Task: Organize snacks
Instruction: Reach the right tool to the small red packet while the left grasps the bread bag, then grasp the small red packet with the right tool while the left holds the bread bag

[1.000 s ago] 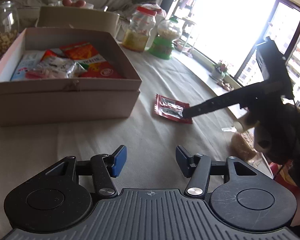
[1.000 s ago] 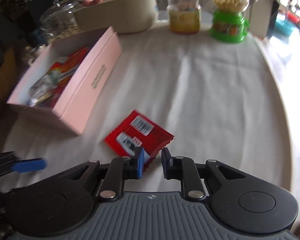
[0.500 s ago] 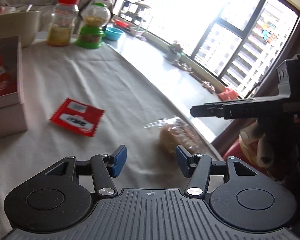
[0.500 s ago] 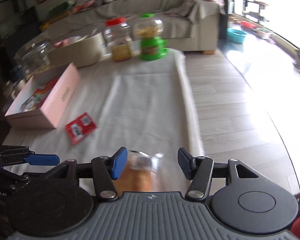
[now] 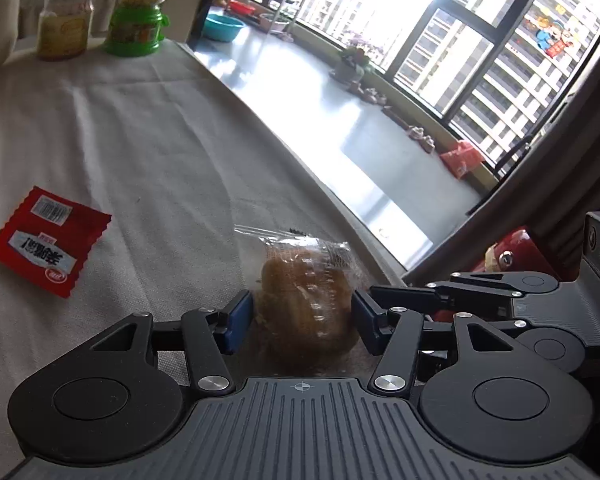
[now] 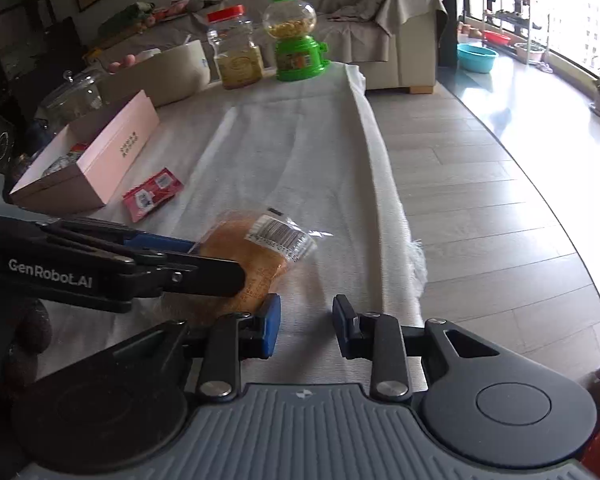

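Note:
A bread bun in a clear wrapper (image 5: pixel 304 292) lies on the white tablecloth (image 5: pixel 148 152) close to the table's right edge. My left gripper (image 5: pixel 302 322) is open and straddles the bun, one blue pad on each side. From the right wrist view the bun (image 6: pixel 252 256) shows its barcode label, and the left gripper (image 6: pixel 218 260) reaches in from the left. My right gripper (image 6: pixel 306 328) hovers just right of the bun; its jaws are closing with nothing between them. A red snack packet (image 5: pixel 46 246) lies flat to the left, near the pink box (image 6: pixel 112 168) of snacks.
At the far end of the table stand a red-lidded jar (image 6: pixel 236 56), a green candy dispenser (image 6: pixel 298 46), a beige tub (image 6: pixel 172 68) and a lidded glass jar (image 6: pixel 74 92). The cloth's edge (image 6: pixel 396 208) drops to wooden floor on the right. A sofa stands behind.
Both grippers swung right, away from the pink box and red packet. The left gripper now straddles the bun. The right gripper let go of the red packet, widened, then narrowed.

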Demonstrator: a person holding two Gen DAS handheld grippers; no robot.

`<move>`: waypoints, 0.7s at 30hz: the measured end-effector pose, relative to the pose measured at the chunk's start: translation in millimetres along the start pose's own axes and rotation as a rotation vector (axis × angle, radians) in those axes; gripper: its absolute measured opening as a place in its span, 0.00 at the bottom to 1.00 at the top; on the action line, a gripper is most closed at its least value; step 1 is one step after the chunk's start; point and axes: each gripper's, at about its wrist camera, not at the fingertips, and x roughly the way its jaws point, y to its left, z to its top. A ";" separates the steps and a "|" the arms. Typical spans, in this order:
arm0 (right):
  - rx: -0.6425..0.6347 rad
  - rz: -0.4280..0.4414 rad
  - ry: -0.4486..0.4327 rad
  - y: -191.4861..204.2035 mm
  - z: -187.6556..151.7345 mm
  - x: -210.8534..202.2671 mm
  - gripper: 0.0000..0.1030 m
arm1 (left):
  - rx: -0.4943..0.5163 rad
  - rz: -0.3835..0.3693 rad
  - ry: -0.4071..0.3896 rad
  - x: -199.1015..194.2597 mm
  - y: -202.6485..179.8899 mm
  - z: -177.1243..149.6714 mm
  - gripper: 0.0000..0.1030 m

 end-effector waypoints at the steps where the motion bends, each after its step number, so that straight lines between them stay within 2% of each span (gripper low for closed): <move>1: -0.014 0.015 -0.001 5.0 -0.4 0.6 0.29 | 0.007 0.008 -0.003 -3.9 -0.9 -1.7 0.58; 5: -0.062 0.060 -0.007 27.9 -0.7 8.5 0.29 | -0.013 0.050 -0.021 -20.4 9.9 -8.1 0.58; 8: -0.091 0.126 0.002 47.7 2.7 15.5 0.29 | -0.065 0.074 -0.036 -42.2 32.2 -17.5 0.57; 12: -0.180 0.219 0.021 85.3 3.4 26.5 0.29 | -0.086 0.129 -0.058 -80.5 53.5 -39.2 0.57; 15: -0.262 0.284 0.029 115.5 1.3 32.1 0.29 | -0.067 0.207 -0.088 -108.7 62.7 -56.4 0.55; 17: -0.345 0.292 0.013 132.5 0.9 31.2 0.31 | -0.026 0.306 -0.106 -122.3 66.1 -66.5 0.53; 18: -0.383 0.272 -0.003 138.9 2.3 30.4 0.38 | -0.004 0.343 -0.123 -128.5 67.5 -70.5 0.56; 19: -0.411 0.249 -0.023 142.2 5.4 29.1 0.52 | 0.007 0.372 -0.132 -133.6 69.5 -73.7 0.56; 21: -0.437 0.209 -0.062 143.3 17.5 30.2 0.72 | -0.006 0.395 -0.147 -141.7 75.0 -76.1 0.57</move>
